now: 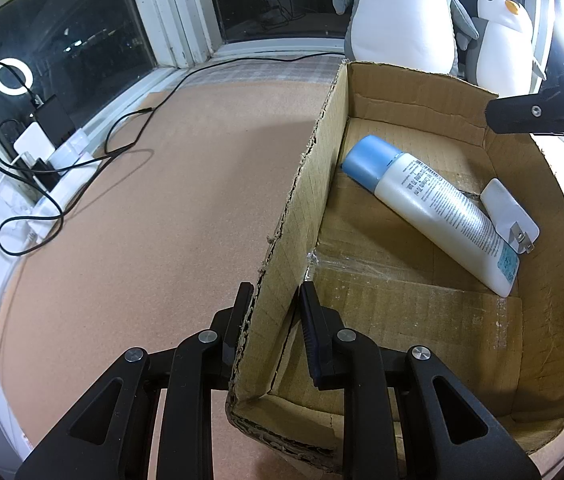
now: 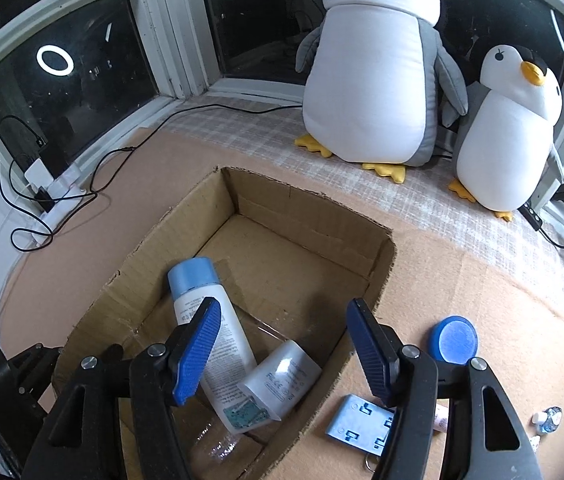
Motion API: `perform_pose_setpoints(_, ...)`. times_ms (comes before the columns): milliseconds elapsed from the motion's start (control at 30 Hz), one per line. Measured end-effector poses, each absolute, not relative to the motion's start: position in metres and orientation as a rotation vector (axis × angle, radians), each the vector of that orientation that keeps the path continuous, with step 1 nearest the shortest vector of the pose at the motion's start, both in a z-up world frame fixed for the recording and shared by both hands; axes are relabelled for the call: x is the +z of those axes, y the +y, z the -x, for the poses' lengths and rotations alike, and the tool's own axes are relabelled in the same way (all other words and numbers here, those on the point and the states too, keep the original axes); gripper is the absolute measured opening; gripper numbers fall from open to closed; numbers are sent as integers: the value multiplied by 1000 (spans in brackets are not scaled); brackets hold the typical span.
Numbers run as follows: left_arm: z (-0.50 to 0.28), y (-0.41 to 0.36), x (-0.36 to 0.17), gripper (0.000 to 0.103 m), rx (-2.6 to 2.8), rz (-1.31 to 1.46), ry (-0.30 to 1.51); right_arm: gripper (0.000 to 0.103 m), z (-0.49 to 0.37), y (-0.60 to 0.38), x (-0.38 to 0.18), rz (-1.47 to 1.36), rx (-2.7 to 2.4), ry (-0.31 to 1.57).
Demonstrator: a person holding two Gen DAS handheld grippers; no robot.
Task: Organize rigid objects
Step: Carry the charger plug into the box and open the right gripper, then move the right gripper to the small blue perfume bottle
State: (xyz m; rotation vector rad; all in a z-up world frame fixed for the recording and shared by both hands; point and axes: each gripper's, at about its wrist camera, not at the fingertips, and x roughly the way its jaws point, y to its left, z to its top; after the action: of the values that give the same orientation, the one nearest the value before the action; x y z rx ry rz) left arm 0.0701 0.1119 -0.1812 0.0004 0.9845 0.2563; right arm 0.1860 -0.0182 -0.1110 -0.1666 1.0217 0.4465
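Right wrist view alone showed a blue cap (image 2: 454,339) and blue plate (image 2: 362,426) outside the cardboard box (image 2: 310,220), beneath the spread right gripper (image 2: 282,344). Left gripper (image 1: 271,304) pinched the box wall; a blue-capped white bottle (image 1: 434,208) and white charger (image 1: 510,212) lay inside.

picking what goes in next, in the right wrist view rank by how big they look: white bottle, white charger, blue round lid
1. white bottle
2. white charger
3. blue round lid

Fisheye nearness may skew the last two.

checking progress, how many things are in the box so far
2. A white bottle with a blue cap lies on the cardboard box floor; a white charger rests against its base end. Nothing else shows inside.
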Motion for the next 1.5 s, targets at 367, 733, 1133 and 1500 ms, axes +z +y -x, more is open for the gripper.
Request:
perform_pose_setpoints(367,-70,112,-181,22,257,-1,985,62,-182,-55,-100,109,404,1018)
perform_pose_setpoints(733,-70,112,-181,22,257,-3,985,62,-166,-126,-87,40,296,1013)
perform_pose_setpoints(1133,-71,112,-181,22,258,-18,989,62,-159,-239,-100,-65,119,1084)
perform_pose_setpoints(1500,-72,113,-181,22,259,-21,990,62,-177,-316,-132,-173,5,1188)
